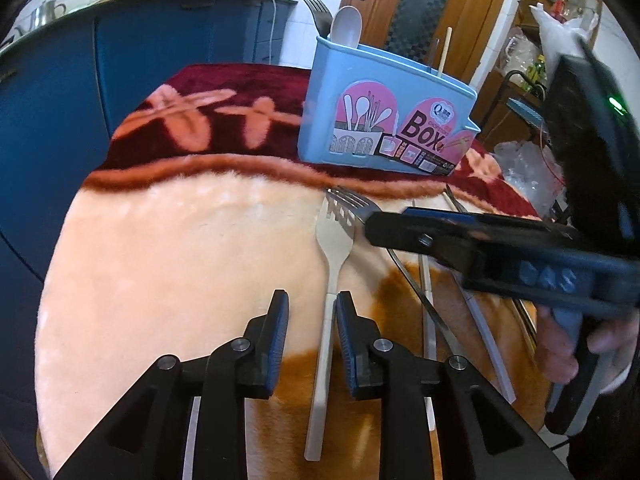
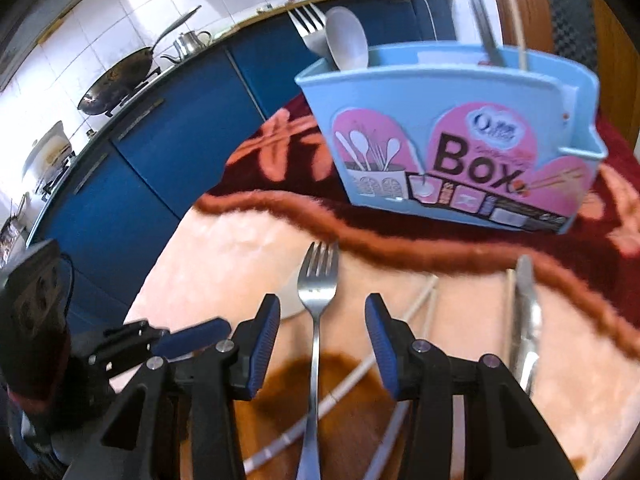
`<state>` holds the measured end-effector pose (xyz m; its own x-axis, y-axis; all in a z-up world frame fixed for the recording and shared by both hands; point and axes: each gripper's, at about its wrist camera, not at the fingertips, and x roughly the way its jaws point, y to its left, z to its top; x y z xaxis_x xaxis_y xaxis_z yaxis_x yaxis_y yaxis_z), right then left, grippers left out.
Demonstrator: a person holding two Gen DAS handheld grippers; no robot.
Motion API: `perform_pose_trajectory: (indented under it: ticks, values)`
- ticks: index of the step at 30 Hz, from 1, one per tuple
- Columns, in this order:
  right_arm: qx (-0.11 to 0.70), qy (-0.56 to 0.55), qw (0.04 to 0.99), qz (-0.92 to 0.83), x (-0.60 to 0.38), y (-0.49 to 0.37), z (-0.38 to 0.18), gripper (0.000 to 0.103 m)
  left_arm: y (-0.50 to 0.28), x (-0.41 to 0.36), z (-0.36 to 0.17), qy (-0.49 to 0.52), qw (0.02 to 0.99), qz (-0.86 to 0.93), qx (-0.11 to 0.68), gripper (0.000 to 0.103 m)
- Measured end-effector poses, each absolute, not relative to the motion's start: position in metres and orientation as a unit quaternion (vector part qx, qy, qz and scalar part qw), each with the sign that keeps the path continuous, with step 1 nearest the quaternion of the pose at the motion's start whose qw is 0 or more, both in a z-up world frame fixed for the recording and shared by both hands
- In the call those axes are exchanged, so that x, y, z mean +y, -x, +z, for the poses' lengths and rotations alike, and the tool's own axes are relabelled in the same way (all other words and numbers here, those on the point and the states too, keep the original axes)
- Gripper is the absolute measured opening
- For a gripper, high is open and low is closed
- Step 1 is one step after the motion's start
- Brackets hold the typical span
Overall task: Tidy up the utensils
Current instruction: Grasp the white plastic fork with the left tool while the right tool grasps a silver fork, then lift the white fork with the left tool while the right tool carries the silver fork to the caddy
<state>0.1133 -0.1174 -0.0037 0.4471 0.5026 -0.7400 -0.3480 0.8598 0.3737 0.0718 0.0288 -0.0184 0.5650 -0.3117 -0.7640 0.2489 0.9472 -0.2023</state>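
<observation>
A cream plastic fork [image 1: 334, 240] lies on the blanket, its handle running between the fingers of my left gripper [image 1: 310, 304]. The pads stand apart and do not press it; the handle lies near the right pad. A metal fork [image 2: 318, 292] lies between the open fingers of my right gripper [image 2: 320, 308], untouched by either pad. In the left wrist view the right gripper [image 1: 388, 222] reaches in from the right over the metal fork [image 1: 348, 200]. The light blue utensil box [image 1: 384, 120] [image 2: 460, 140] stands upright behind, holding a fork, a pale spoon [image 2: 348, 40] and sticks.
Chopsticks [image 2: 420, 300] and a metal knife [image 2: 526, 312] lie on the blanket [image 1: 180, 240] right of the forks. Blue kitchen cabinets [image 2: 152, 152] run behind the table at the left, with a wok [image 2: 116, 80] on the stove. A person's hand [image 1: 568, 344] holds the right gripper.
</observation>
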Motion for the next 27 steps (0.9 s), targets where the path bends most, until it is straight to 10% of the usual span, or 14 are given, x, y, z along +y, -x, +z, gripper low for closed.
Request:
perform_pose_trajectory:
  ticks: [6, 27]
  values:
    - [0.475, -0.132, 0.825, 0.278, -0.121, -0.128, -0.012, 0.025, -0.071, 0.028, -0.020, 0.029, 0.886, -0.162, 0.433, 0.025]
    - [0.314, -0.182, 0.896, 0.257, -0.176, -0.088, 0.044, 0.024, -0.095, 0.005, -0.014, -0.040, 0.871, -0.159, 0.463, 0.025]
